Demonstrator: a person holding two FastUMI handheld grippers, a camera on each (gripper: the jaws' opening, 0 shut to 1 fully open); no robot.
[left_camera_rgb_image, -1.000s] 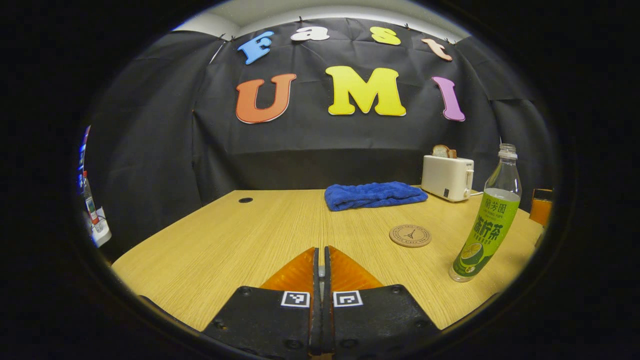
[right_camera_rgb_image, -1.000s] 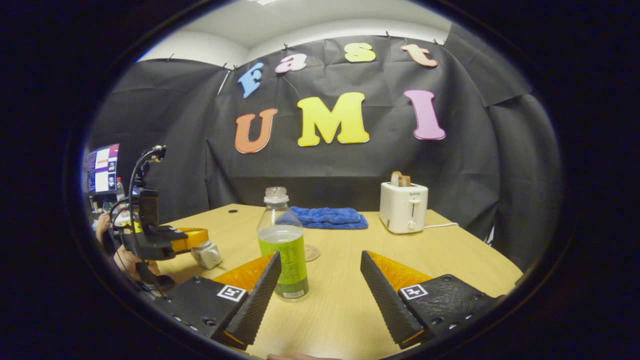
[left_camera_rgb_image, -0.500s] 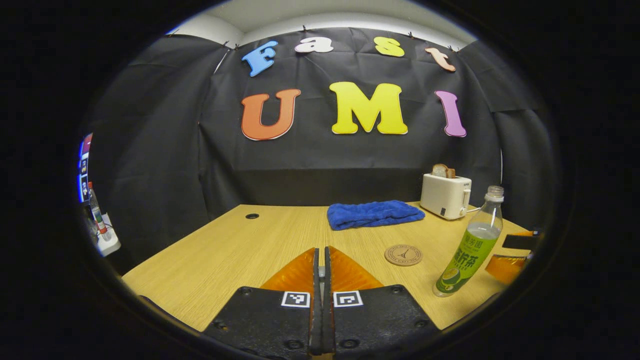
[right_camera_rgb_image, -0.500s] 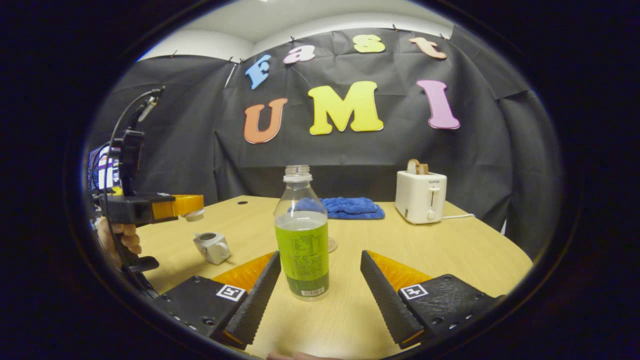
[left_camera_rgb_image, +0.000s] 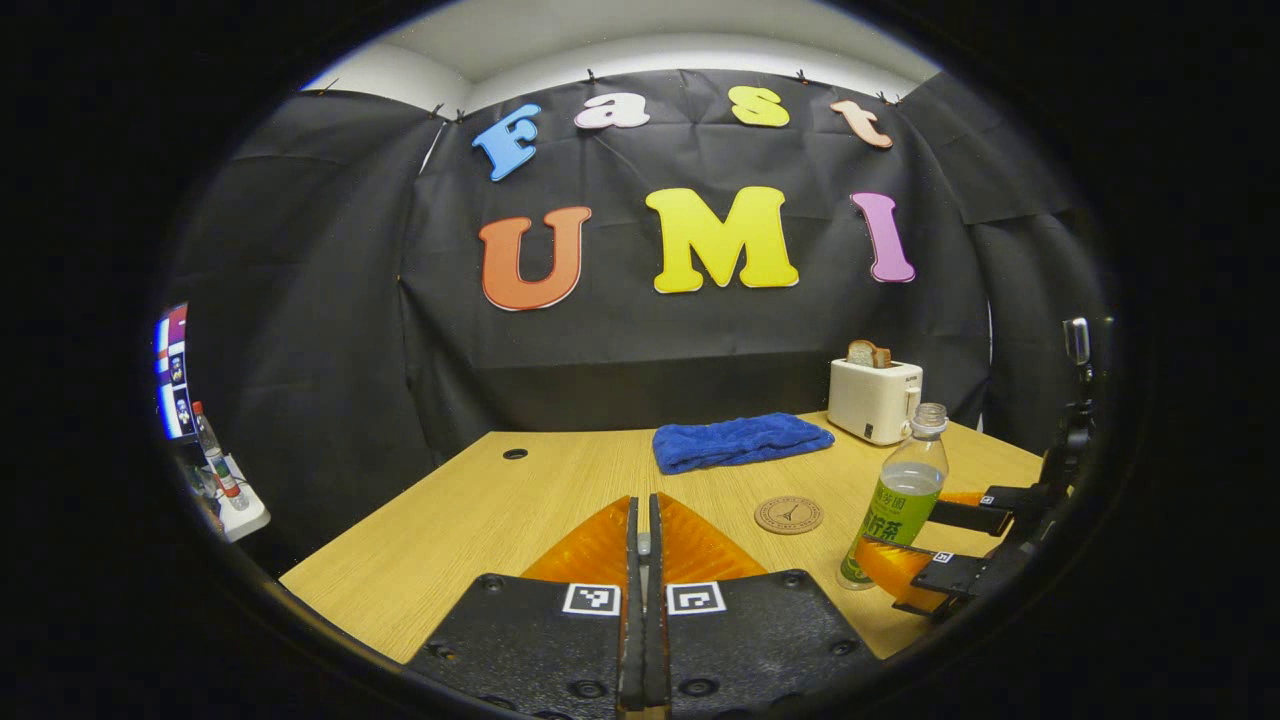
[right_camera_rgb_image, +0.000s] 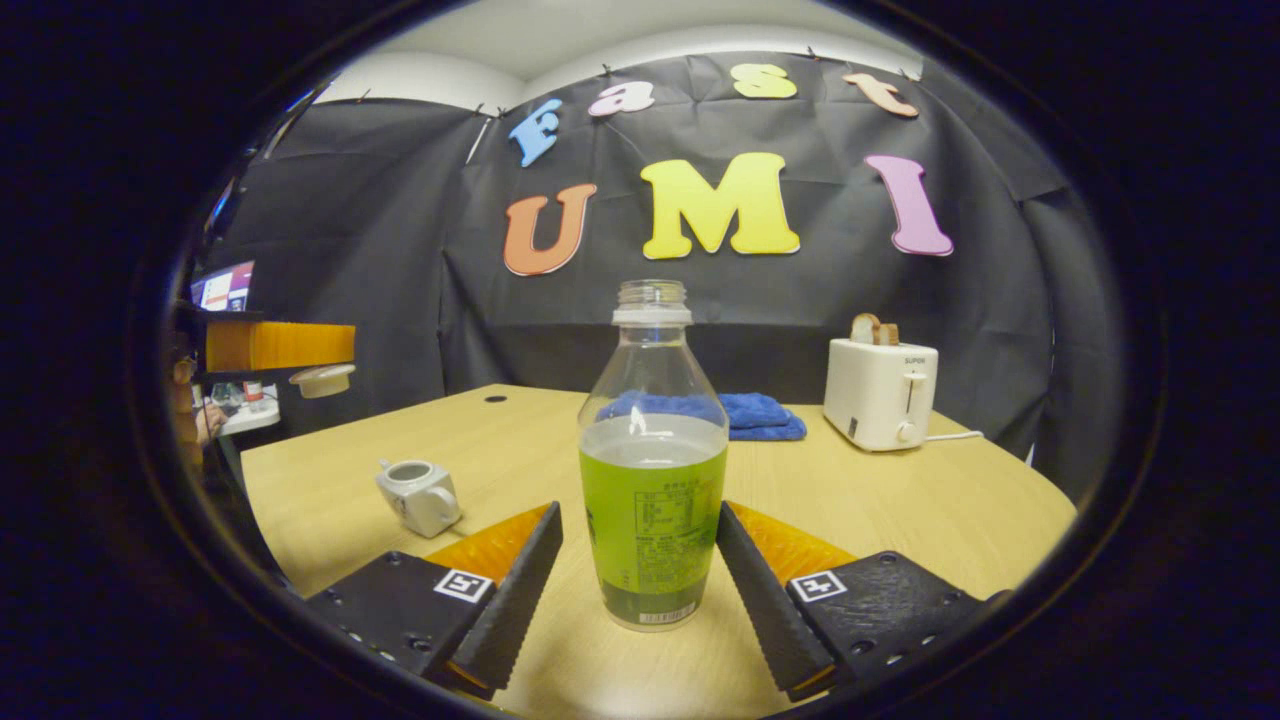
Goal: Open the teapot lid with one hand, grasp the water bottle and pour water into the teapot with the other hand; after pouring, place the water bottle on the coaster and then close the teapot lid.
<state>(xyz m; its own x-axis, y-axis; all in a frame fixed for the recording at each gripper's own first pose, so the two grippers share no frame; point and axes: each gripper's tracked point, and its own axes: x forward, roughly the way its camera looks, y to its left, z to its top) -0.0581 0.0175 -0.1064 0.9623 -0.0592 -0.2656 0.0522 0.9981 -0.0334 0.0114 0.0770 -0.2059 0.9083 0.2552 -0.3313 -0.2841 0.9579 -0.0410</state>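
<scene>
A clear water bottle with a green label and no cap stands upright on the wooden table. It is between the fingers of my right gripper, which is open, with a small gap at the left finger. In the left gripper view the bottle stands right of the round coaster, with the right gripper around its base. The white teapot sits lidless at the table's left. My left gripper is high above it, shut on the white lid. Its fingers are pressed together.
A folded blue towel lies at the back of the table, with a white toaster holding bread to its right. A small cable hole is at the back left. A screen and a power strip sit off the left edge.
My right gripper has moved forward, so the bottle now stands between its fingers. My left gripper has risen and drawn back with the lid.
</scene>
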